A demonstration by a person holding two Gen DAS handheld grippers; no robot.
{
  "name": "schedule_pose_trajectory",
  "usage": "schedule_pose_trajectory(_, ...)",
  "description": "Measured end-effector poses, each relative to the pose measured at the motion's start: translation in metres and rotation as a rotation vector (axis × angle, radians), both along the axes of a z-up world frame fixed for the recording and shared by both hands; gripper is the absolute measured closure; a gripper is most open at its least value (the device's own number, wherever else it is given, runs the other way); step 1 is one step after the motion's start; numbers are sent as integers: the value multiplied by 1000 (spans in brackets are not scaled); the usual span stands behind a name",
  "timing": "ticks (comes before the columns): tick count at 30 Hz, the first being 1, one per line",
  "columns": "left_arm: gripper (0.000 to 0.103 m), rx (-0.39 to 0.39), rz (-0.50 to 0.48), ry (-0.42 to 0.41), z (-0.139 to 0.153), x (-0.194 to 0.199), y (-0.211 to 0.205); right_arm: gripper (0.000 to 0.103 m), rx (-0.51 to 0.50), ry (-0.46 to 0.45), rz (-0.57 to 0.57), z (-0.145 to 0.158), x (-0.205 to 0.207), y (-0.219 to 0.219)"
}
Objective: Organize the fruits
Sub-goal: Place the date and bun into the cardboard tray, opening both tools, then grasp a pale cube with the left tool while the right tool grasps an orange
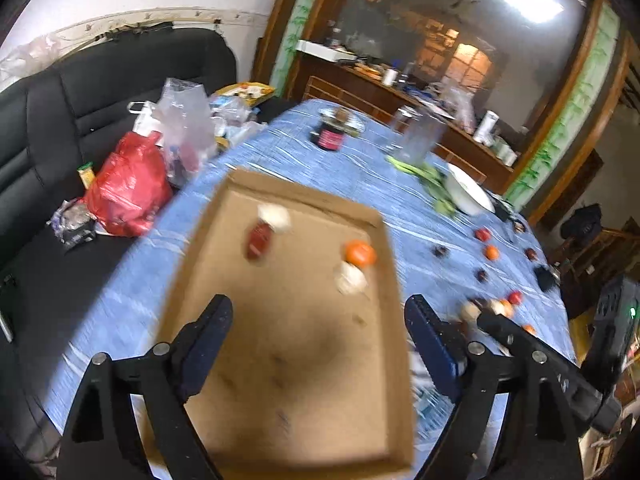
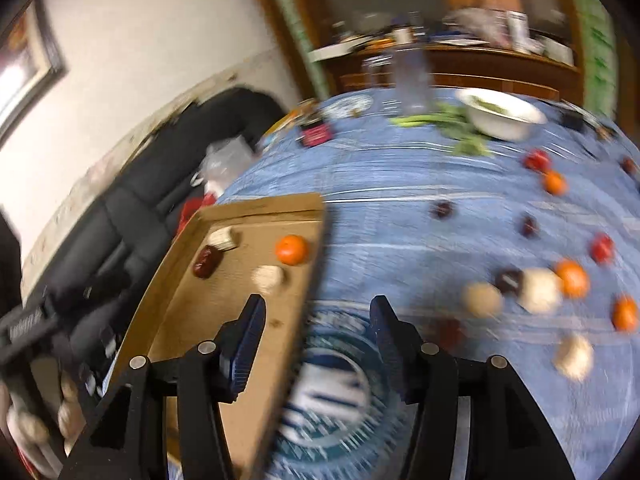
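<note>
Left wrist view showed the left gripper [image 1: 318, 314] with fingers wide apart, empty, over the box [image 1: 224, 264], where an orange [image 1: 360, 253] and date [image 1: 259, 242] lay beyond. Right gripper [image 2: 316, 310], fingers apart and empty, straddled the box edge; only its view showed more fruit [image 2: 572, 278] scattered across the blue surface [image 2: 400, 184].

Four things in the cardboard tray [image 1: 192, 248]

One orange [image 1: 360, 253], one red date [image 1: 259, 242], two pale round pieces [image 1: 274, 216] [image 1: 351, 278].
</note>
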State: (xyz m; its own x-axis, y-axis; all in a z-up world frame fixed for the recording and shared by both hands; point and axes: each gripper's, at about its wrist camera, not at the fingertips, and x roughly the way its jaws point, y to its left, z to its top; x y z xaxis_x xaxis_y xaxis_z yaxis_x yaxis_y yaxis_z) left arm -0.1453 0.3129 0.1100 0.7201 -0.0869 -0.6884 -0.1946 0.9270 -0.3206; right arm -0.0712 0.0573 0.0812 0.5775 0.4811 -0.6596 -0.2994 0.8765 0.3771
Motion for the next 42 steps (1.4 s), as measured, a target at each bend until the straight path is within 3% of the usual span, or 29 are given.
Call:
schedule_pose_trajectory(4, 14, 15, -71, 30, -14, -14, -54, 33, 44, -6, -200, -7, -34, -62)
schedule_pose_trajectory(12, 15, 92, -259, 69, -24, -13, -145, 33, 43, 13, -372, -25, -76, -140)
schedule_pose_trajectory(18, 15, 134, -310, 118, -40, -12, -183, 33, 68, 22, -420, -38, -83, -179)
schedule_pose_trajectory(25, 15, 139, -328, 162, -54, -6, -196, 33, 97, 19, -450, -43, -83, -200)
schedule_pose_trajectory(42, 15, 117, -412, 194, -78, -1, -211, 33, 64, 80, -398, -42, -53, -202)
